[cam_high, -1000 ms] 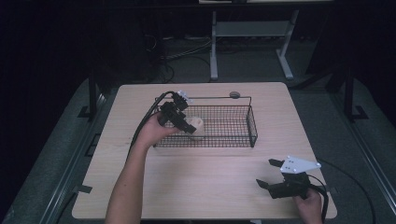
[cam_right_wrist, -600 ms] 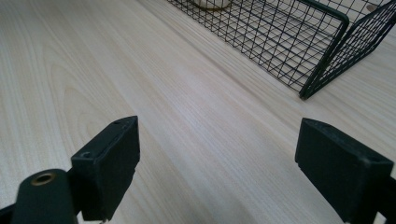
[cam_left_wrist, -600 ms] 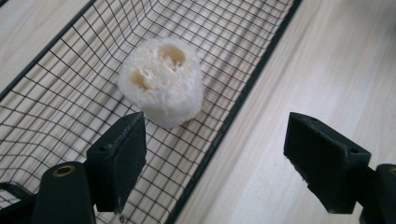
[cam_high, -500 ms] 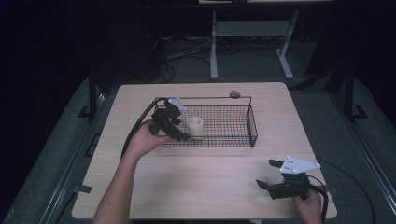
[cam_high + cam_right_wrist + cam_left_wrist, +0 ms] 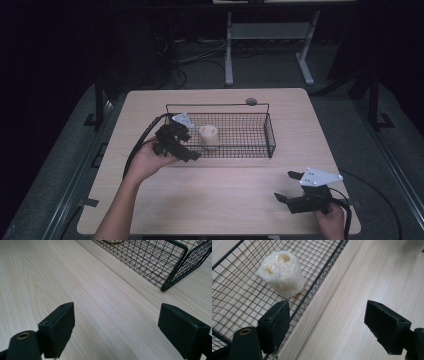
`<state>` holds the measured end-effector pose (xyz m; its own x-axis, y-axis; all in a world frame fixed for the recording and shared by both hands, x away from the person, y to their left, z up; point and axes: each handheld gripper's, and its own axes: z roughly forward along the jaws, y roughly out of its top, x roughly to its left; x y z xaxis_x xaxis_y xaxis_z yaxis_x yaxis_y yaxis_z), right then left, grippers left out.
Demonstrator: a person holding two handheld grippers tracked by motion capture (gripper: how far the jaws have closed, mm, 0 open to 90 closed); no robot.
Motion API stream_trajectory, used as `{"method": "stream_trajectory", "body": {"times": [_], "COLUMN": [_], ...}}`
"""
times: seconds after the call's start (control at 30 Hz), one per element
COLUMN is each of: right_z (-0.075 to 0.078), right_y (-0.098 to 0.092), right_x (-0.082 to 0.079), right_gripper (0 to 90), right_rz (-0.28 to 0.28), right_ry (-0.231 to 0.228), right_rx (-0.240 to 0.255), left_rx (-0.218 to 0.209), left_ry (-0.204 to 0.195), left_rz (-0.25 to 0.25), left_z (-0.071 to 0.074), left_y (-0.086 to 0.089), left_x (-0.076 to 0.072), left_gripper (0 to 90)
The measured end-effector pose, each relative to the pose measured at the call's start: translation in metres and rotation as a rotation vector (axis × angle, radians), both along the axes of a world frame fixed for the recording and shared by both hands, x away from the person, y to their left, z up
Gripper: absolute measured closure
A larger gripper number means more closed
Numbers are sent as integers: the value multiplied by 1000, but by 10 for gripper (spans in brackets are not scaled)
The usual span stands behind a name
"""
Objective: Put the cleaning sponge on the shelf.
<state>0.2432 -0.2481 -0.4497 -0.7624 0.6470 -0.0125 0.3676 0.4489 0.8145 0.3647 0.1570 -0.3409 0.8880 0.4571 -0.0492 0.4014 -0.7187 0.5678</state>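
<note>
Left gripper (image 5: pixel 187 145) jaws spread wide, empty, at near-left edge of wire basket (image 5: pixel 260 111); right gripper (image 5: pixel 290 187) also spread, low over table (image 5: pixel 225 200), well apart. Loofah piece (image 5: pixel 280 272): pale, fibrous, stubby cylinder w/ holes in top, upright on basket floor, left end.

A wire basket (image 5: pixel 270 135) stands mid-table, its black walls barring any sideways way in; the open top is the free route to the sponge (image 5: pixel 209 135) at its left end. The left claw (image 5: pixel 176 142), spread wide, straddles the near wall. Bare table (image 5: pixel 225 190) lies open before the right claw (image 5: pixel 290 186).
</note>
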Motion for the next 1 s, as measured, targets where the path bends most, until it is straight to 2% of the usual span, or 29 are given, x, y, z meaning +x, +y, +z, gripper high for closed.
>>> {"method": "stream_trajectory", "body": {"times": [0.53, 0.6, 0.83, 1.0], "right_z": [-1, -2, -2, -2], "right_y": [1, 1, 1, 0], "right_x": [1, 1, 1, 1], "right_gripper": [134, 134, 134, 134], "right_rz": [-7, -6, -9, -13], "right_ry": [2, 0, 7, 9], "right_rx": [-11, -12, -20, -26], "left_rx": [-33, -20, -38, -35], "left_ry": [-23, -23, -23, -23], "left_rz": [-4, -14, -8, -11], "left_z": [-2, -3, -9, -11], "left_y": [21, 22, 29, 35], "left_x": [-39, -45, -58, -66], "left_gripper": [201, 202, 201, 201]}}
